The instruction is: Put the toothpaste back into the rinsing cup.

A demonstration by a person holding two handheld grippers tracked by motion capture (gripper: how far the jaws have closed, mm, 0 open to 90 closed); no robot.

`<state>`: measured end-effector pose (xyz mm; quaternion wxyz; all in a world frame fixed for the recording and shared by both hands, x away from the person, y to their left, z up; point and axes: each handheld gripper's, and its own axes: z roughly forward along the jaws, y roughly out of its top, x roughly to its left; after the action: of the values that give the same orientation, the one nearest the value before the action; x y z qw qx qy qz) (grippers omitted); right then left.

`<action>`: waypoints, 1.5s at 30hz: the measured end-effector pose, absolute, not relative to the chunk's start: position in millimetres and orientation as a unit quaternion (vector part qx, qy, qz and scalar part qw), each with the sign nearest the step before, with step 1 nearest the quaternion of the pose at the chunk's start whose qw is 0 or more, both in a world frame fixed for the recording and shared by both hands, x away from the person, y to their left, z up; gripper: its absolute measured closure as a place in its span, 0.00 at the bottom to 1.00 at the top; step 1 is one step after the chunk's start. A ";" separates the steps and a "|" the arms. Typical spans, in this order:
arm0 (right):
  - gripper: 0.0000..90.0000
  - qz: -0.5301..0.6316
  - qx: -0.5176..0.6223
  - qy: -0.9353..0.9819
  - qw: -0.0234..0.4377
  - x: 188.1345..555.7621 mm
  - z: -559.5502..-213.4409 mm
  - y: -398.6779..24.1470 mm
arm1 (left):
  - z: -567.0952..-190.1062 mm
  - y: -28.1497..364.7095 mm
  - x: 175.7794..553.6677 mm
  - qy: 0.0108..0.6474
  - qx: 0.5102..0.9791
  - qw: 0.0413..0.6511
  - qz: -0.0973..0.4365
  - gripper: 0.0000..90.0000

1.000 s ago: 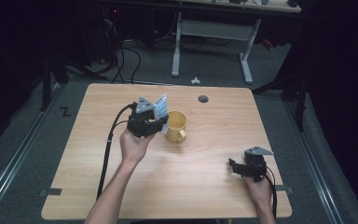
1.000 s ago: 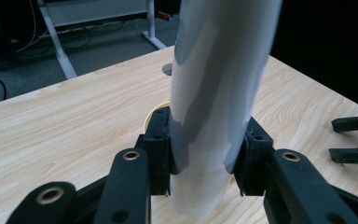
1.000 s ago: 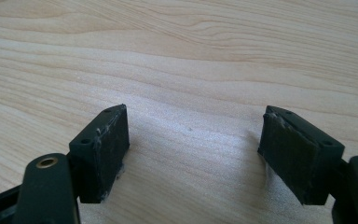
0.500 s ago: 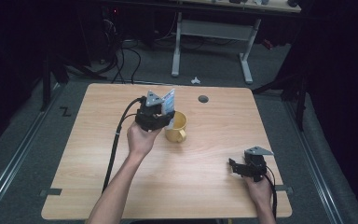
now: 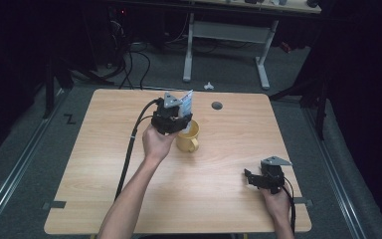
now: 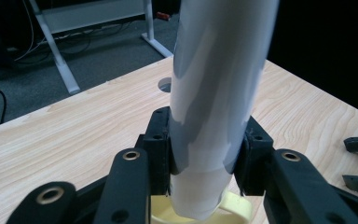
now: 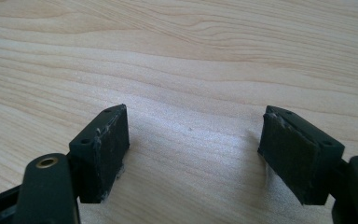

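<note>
My left gripper point(image 5: 178, 117) is shut on a pale white-blue tube point(image 5: 187, 101), which stands upright between the pads. In the left gripper view the tube point(image 6: 219, 93) rises up the middle of the frame. Its lower end hangs over the rim of a yellow mug point(image 6: 237, 210). The mug point(image 5: 189, 140) stands near the table's middle, its handle turned toward the person, and the left gripper covers part of it. My right gripper point(image 5: 251, 179) rests low near the front right of the table. It is open, with bare wood between its pads point(image 7: 103, 149).
A round cable hole point(image 5: 217, 105) sits in the wooden table point(image 5: 104, 199) behind the mug. The left gripper's black cable point(image 5: 129, 149) trails toward the front edge. A white desk frame point(image 5: 189, 50) and a small white object point(image 5: 208, 85) are on the floor beyond the table.
The left hand has carried the tube to the right, from beside the mug to over its rim. The right gripper has stayed where it was.
</note>
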<state>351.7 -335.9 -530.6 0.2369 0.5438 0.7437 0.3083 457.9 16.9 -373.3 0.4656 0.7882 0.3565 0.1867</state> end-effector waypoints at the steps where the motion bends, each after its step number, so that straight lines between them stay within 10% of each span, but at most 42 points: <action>1: 0.27 0.308 0.544 0.743 0.237 351.6 -530.6 -335.9 | -373.7 15.9 458.7 0.356 0.788 0.465 0.189 0.70; 45: 0.27 0.308 0.544 0.744 0.237 351.7 -530.6 -336.0 | -415.3 -6.5 484.7 0.383 0.796 0.428 0.192 0.70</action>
<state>351.7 -336.0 -530.6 0.2371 0.5436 0.7438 0.3081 484.7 -6.5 -415.3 0.4282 0.7956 0.3833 0.1918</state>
